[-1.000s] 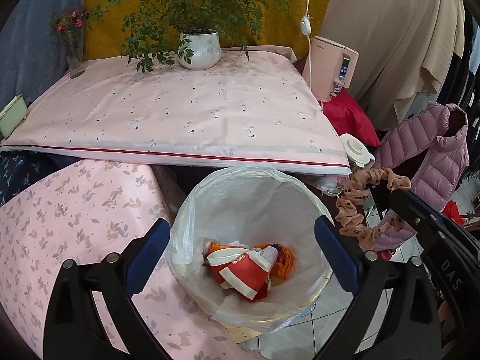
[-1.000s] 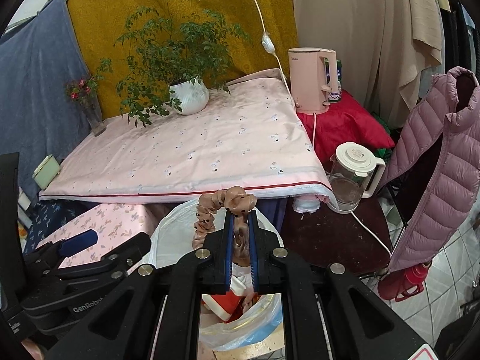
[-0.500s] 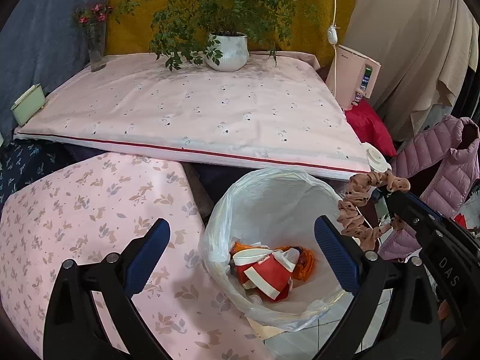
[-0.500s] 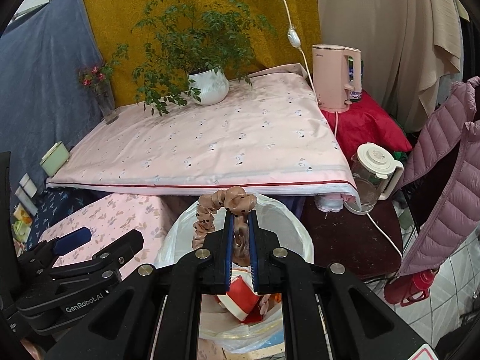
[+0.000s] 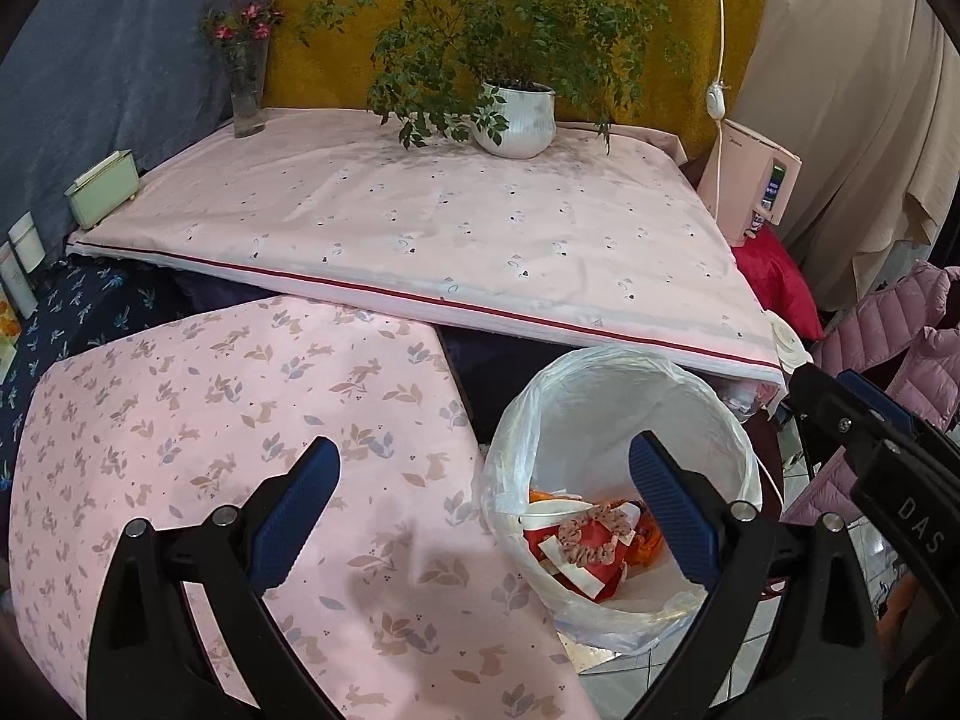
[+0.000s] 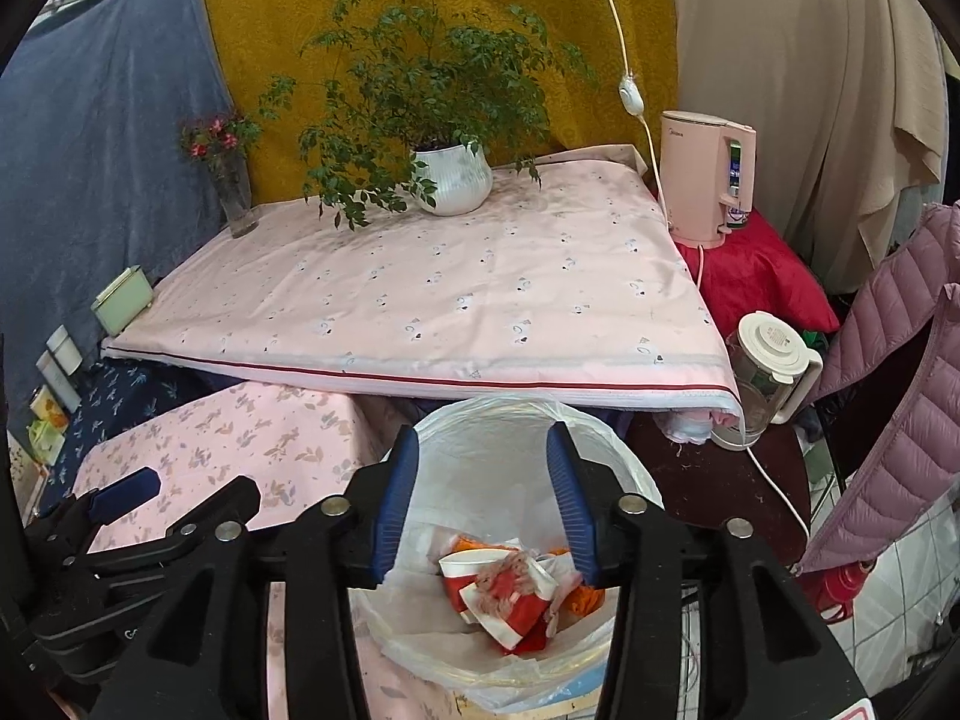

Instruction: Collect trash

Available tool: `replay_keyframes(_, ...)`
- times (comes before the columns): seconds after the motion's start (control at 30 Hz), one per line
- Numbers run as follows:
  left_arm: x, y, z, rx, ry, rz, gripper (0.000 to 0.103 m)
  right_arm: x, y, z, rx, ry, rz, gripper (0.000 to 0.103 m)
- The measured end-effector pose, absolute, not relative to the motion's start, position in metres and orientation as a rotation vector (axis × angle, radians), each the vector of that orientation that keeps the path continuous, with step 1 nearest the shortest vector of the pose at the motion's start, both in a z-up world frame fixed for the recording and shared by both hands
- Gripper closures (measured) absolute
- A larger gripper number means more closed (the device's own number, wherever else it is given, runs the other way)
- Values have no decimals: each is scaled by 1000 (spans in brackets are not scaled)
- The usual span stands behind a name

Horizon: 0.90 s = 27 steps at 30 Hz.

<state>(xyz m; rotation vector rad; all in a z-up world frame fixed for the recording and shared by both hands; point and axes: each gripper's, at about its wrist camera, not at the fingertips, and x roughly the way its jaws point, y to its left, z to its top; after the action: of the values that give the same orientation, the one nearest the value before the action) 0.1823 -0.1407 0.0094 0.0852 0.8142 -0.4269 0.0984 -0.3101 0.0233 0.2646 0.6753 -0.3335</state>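
Observation:
A bin lined with a clear plastic bag (image 5: 690, 396) (image 6: 606, 438) stands on the floor below the table's front edge. Inside lie red-and-white paper wrappers (image 5: 576, 564) (image 6: 510, 606) and orange scraps, with a tan ruffled scrunchie (image 5: 591, 531) (image 6: 510, 576) on top of them. My right gripper (image 6: 483, 456) hovers over the bin's mouth, its jaws opening with nothing between them. My left gripper (image 5: 483, 468) stands open and empty, straddling the bin's left rim and the floral cushion. The right gripper's dark body (image 5: 870, 438) shows at the right of the left wrist view.
A pink floral cushion (image 5: 210, 420) lies left of the bin. The pink-clothed table (image 5: 420, 222) bears a potted plant (image 5: 516, 120), a flower vase (image 5: 246, 96) and a green box (image 5: 105, 186). A pink kettle (image 6: 708, 174), glass jug (image 6: 762, 372) and pink jacket (image 6: 900, 360) crowd the right.
The right gripper has opened and let go of the scrunchie, which has dropped onto the wrappers in the bin. Both views have slid so the bin sits further right.

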Motion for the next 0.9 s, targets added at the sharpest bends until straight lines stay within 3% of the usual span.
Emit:
replay_keyframes(0.43, 171, -125, 10, 75, 808, -408, 10, 87, -296, 26, 229, 691, -317, 41)
replay_keyframes(0.9, 156, -107, 9, 72, 802, -379, 10, 77, -278, 21, 184, 717, -293, 36)
